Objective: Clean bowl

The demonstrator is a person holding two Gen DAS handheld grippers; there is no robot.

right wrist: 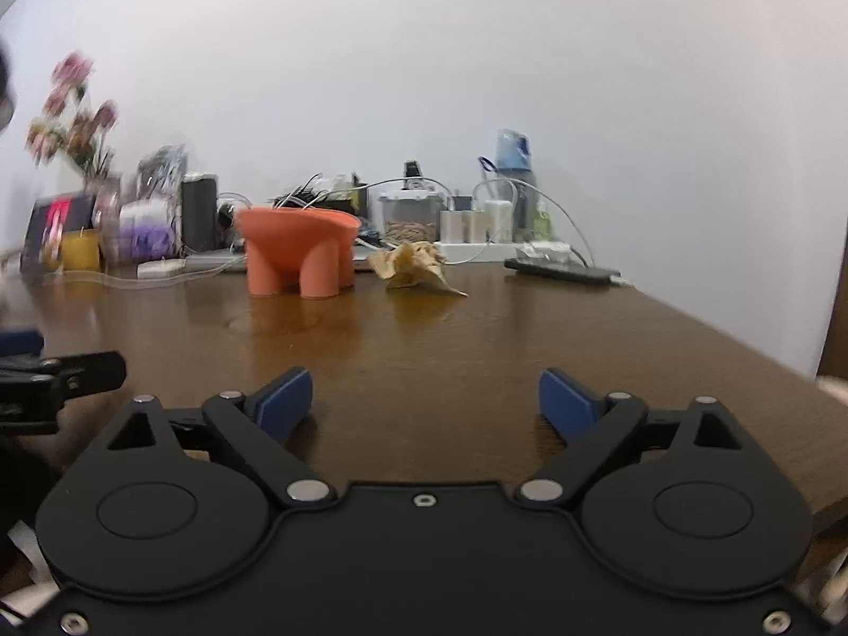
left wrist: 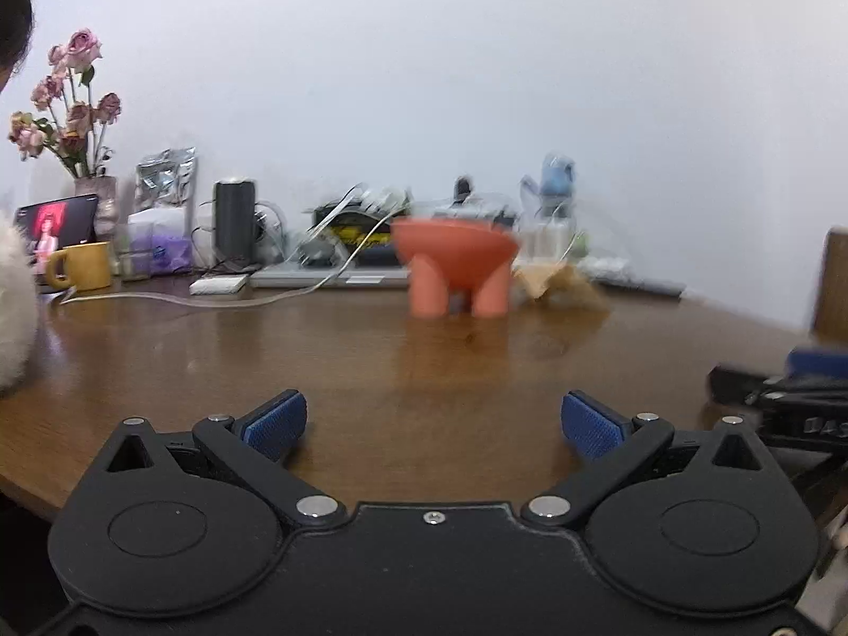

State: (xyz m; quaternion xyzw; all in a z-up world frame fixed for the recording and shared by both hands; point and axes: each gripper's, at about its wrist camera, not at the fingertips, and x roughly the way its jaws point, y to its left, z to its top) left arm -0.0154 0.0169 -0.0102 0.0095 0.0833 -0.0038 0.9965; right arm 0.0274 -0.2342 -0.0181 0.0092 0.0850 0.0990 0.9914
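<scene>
Right wrist: cluttered wooden table [right wrist: 477, 350], white wall [right wrist: 477, 53].

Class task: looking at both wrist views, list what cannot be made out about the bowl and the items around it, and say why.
- Inside of the orange legged bowl: both views, hidden by its rim at this low angle.
- Crumpled brown paper: left view, blurred by motion.
- Dried pink flowers: right view, blurred.
- Person at the left edge: left view, cut off.

The left gripper [left wrist: 433, 424] is level and low, its blue-padded fingers [left wrist: 275, 424] spread wide and holding nothing. The right gripper [right wrist: 425, 403] sits beside it, likewise level, fingers [right wrist: 564, 408] wide apart and empty.
</scene>
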